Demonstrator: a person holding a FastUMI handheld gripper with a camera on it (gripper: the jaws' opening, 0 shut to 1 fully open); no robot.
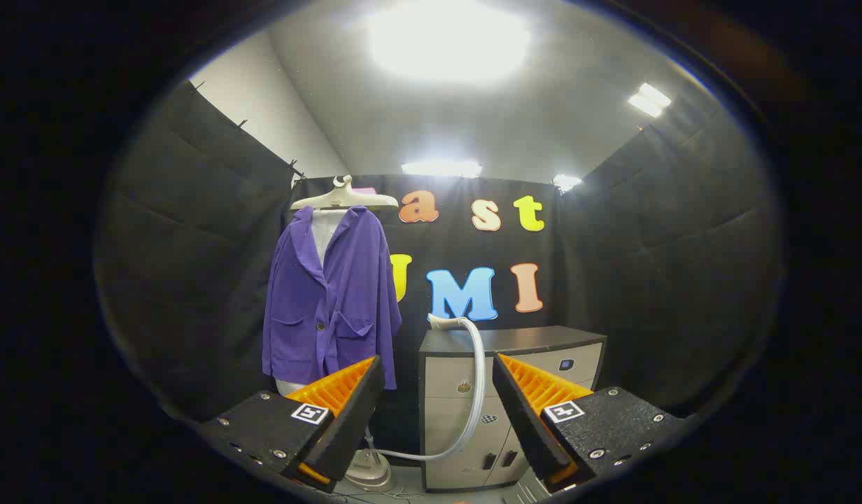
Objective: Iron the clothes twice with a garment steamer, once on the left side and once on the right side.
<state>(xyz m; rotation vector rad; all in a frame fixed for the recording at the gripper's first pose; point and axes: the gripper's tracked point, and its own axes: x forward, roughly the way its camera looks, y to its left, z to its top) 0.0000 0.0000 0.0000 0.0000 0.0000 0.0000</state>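
Note:
A purple jacket (pixel 329 301) hangs on a pale hanger (pixel 344 199) over a white garment form, beyond my left finger. The steamer's white hose (pixel 476 381) curves down from the top of a cabinet (pixel 515 341), where its head end (pixel 441 322) rests, to the steamer base (pixel 370 470) on the floor below the jacket. My gripper (pixel 438 371) is open, well short of the hose and the jacket, with nothing between its fingers. The hose shows through the gap between them.
The grey cabinet with a dark top stands to the right of the jacket against the black cloth wall. Black cloth walls close in on the left and right. Ceiling lights shine above.

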